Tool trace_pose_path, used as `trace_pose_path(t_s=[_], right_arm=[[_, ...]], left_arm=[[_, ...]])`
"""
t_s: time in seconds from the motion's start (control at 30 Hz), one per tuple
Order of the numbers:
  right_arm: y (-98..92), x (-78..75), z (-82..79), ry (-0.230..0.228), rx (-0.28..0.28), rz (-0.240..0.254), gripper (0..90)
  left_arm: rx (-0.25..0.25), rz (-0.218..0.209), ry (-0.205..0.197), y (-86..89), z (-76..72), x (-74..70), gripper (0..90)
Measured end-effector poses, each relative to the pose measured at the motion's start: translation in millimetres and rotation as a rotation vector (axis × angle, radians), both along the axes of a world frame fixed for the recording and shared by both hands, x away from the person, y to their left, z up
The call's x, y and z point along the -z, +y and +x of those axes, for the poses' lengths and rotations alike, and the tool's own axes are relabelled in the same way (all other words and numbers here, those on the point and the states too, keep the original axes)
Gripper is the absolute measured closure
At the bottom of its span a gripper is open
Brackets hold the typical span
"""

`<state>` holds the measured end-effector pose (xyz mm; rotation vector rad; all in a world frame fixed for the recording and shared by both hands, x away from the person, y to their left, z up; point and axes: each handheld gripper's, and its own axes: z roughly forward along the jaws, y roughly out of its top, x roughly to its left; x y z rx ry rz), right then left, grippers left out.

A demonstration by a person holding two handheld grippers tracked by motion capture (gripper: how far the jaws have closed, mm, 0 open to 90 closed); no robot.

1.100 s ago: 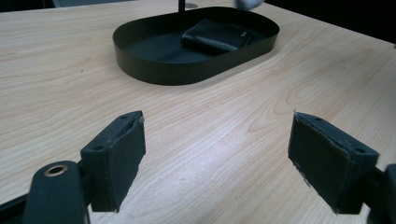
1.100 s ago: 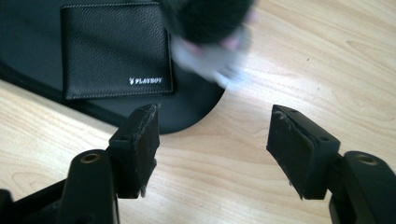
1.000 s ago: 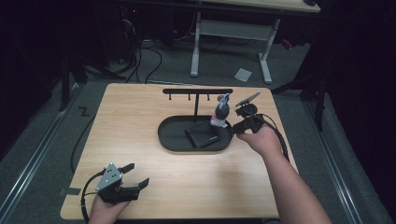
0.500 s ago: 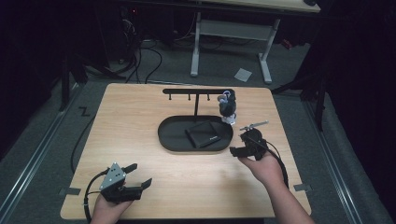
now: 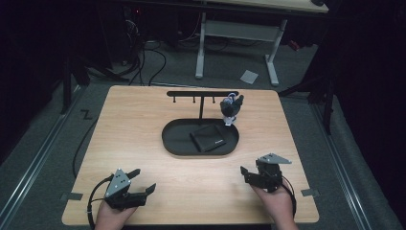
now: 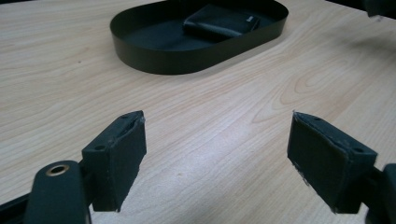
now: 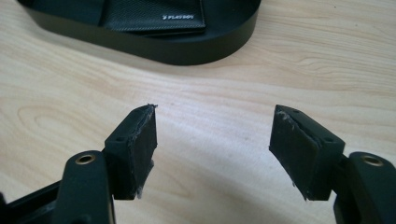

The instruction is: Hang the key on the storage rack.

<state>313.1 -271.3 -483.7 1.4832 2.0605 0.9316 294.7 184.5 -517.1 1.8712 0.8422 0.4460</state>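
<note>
The black oval tray [image 5: 177,143] sits mid-table with a black wallet [image 5: 208,139] lying flat inside, toward its 3 o'clock end. Left gripper [image 5: 143,181] at 7 o'clock and right gripper [image 5: 245,173] at 5 o'clock both have jaws apart, gripping nothing.

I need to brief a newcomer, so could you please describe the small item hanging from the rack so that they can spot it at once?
Start at the wooden table and find the black oval tray near its middle. A black T-shaped rack rises behind it, and the keychain hangs at the right end of its bar. It is the only item hanging there, a dark figure-like charm; the wallet lies flat in the tray.
</note>
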Motion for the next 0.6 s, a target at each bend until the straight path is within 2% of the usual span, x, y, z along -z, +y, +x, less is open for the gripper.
trace_pose_path(t_s=[0.07,0.13,0.23,0.43,0.53,0.6], right_arm=[[1.0,6.6,-9.5,-0.036,-0.027,0.004,31.7],[3.1,11.6,-20.0,-0.080,-0.081,0.023,31.7],[5.8,17.1,-29.1,-0.108,-0.116,-0.007,31.6],[-1.8,31.3,-39.3,-0.134,-0.079,0.026,26.6],[-8.4,36.0,-45.6,-0.129,-0.055,0.057,26.4],[-10.5,34.4,-44.9,-0.136,-0.051,0.057,25.6]], left_arm=[[-0.009,0.005,0.002,1.1,-0.3,0.9,20.0],[-0.014,0.011,0.009,1.1,-0.3,2.0,19.8],[-0.031,0.039,0.009,0.8,-1.3,2.8,19.6],[-0.058,0.038,0.023,-2.7,-2.0,5.4,19.3],[-0.028,0.060,0.035,-8.7,0.6,8.9,19.1],[-0.009,0.067,0.029,-12.2,2.5,8.6,19.0]])
